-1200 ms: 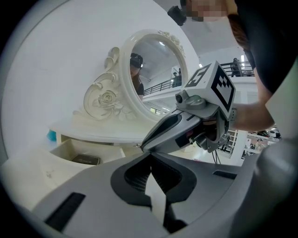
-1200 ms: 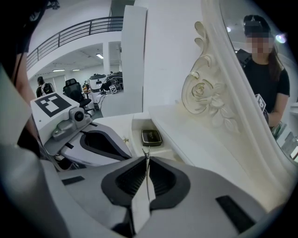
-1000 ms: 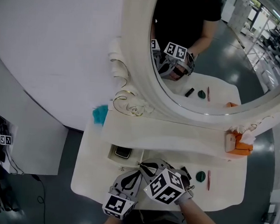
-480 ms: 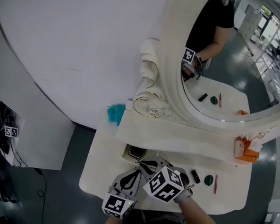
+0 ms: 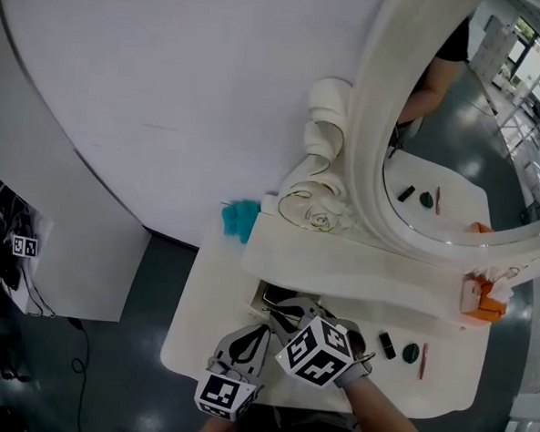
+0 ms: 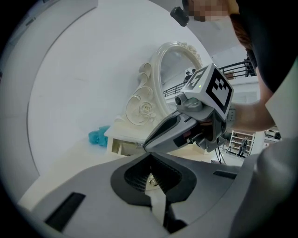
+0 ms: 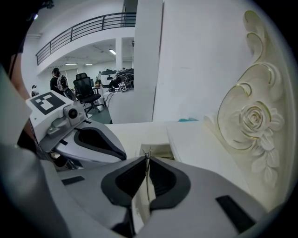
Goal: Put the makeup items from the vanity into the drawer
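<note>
Right gripper view shows the right gripper [image 7: 147, 160] clamped on a thin metal tool [image 7: 146, 152] near the open drawer [image 7: 160, 149] by the vanity top's [image 5: 197, 332] left edge, while the left gripper [image 6: 150, 155] beside it has its jaws together.

Head view looks steeply down on the vanity [image 5: 206, 330]; both gripper views sit low, sharing its drawer [image 7: 157, 149]
</note>
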